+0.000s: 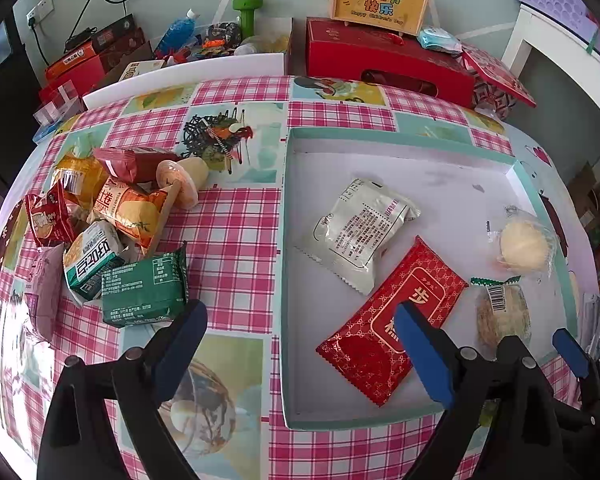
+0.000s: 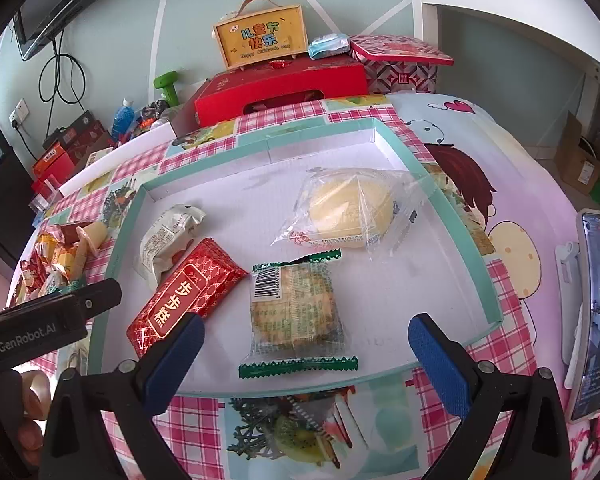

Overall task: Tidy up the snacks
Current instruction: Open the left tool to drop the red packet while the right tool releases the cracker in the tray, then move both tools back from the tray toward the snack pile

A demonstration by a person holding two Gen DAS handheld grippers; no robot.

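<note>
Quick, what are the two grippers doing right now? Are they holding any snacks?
Left gripper: open, holding nothing, above the table beside the tray.
Right gripper: open, holding nothing, above the green-edged cracker packet.

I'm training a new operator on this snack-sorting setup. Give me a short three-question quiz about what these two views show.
1. How many wrapped snacks lie inside the shallow teal-rimmed white tray?
2. True or false: the left tool is shut on the red patterned snack packet.
3. Which snack lies between the open fingers of the right tool? A: the clear-wrapped round yellow cake; B: the green-edged clear biscuit packet; C: the white crinkled snack packet.

Key: 1. Four. 2. False; it is open and holds nothing. 3. B.
</note>
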